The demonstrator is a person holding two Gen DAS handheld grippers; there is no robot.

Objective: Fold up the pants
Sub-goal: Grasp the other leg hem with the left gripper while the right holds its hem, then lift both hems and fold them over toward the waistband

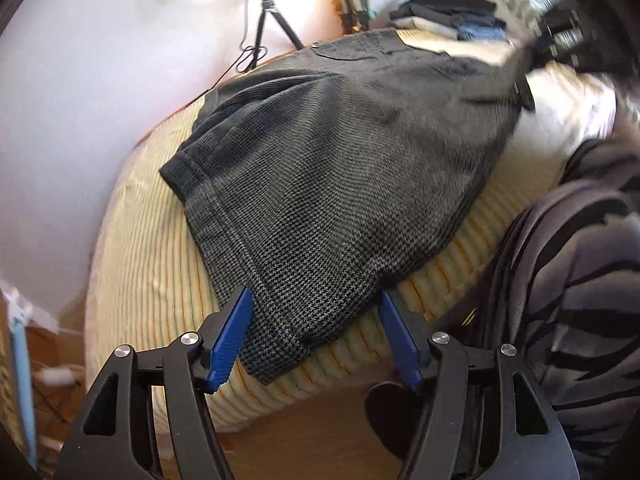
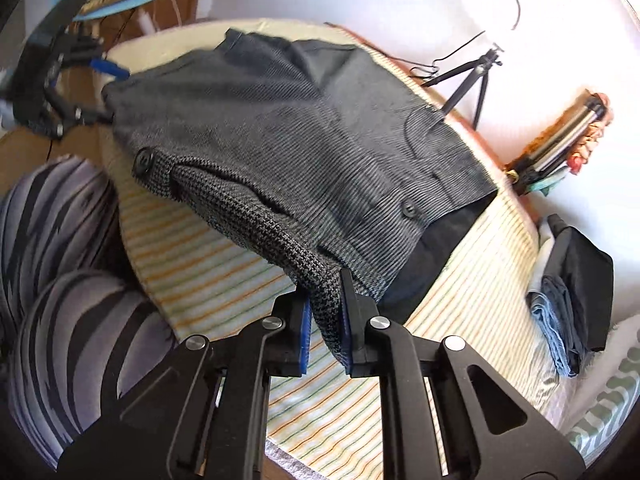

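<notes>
Right gripper (image 2: 325,328) has its jaws clamped tight on a bunched fold at the waist end of the pants (image 2: 288,136), which drape away from it over the striped cloth (image 2: 192,264) on the worktop. Left gripper (image 1: 316,340) sits with jaws wide open straddling the hem corner, nothing pinched yet. The fabric looks like a soft, mid-weight houndstooth weave, so I'd guess it sags and bunches rather than holding a line; best grabbed at the thicker waistband and hem. Both grippers sit low, angled down along the garment. A folded stack (image 2: 576,300) sits off right of the right jaws.
</notes>
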